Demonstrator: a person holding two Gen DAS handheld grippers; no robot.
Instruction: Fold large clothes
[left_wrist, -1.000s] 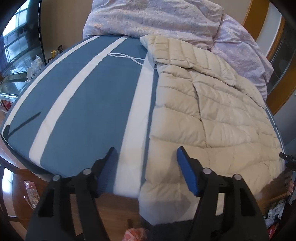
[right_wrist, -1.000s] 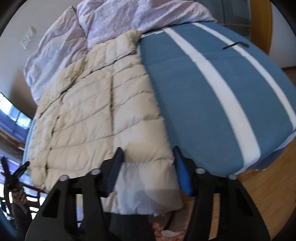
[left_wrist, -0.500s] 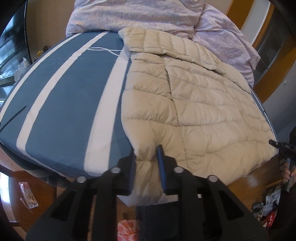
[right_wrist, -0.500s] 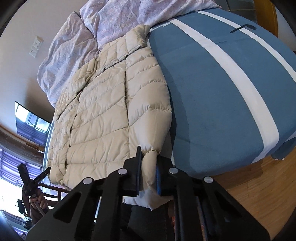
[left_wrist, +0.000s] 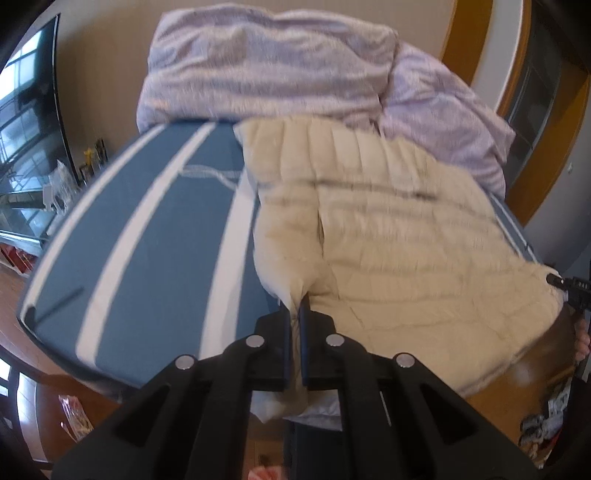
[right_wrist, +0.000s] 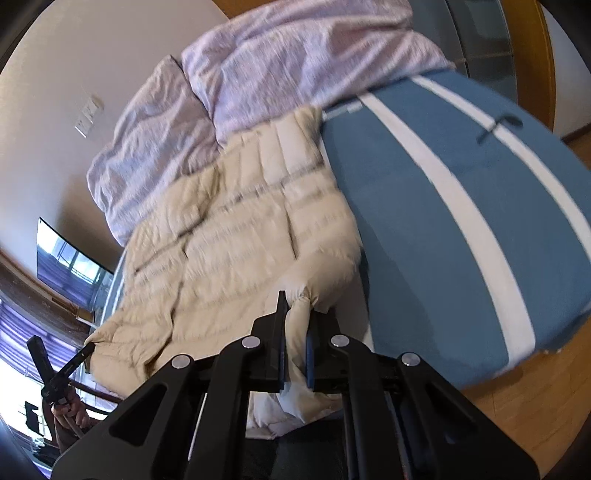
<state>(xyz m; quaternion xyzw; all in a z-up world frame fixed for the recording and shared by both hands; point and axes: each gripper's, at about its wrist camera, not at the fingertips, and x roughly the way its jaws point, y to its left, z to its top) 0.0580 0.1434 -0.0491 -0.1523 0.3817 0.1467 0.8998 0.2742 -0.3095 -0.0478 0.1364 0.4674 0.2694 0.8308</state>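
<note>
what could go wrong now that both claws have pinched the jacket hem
Each claw, left claw and right claw, grips only a small bunch of the puffy jacket, so the slick fabric may slip out in lifting. The far end lies against the quilt and could snag or drag it.

Jacket (left_wrist: 406, 240) lies on the bed (left_wrist: 155, 236), duvet (left_wrist: 266, 70) behind it.

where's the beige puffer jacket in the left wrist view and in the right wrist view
Left wrist: puffer jacket fills centre-right, its near hem pinched in the left gripper.
Right wrist: jacket fills centre-left, its hem pinched in the right gripper.
Shared landmark: blue striped bedcover.
</note>
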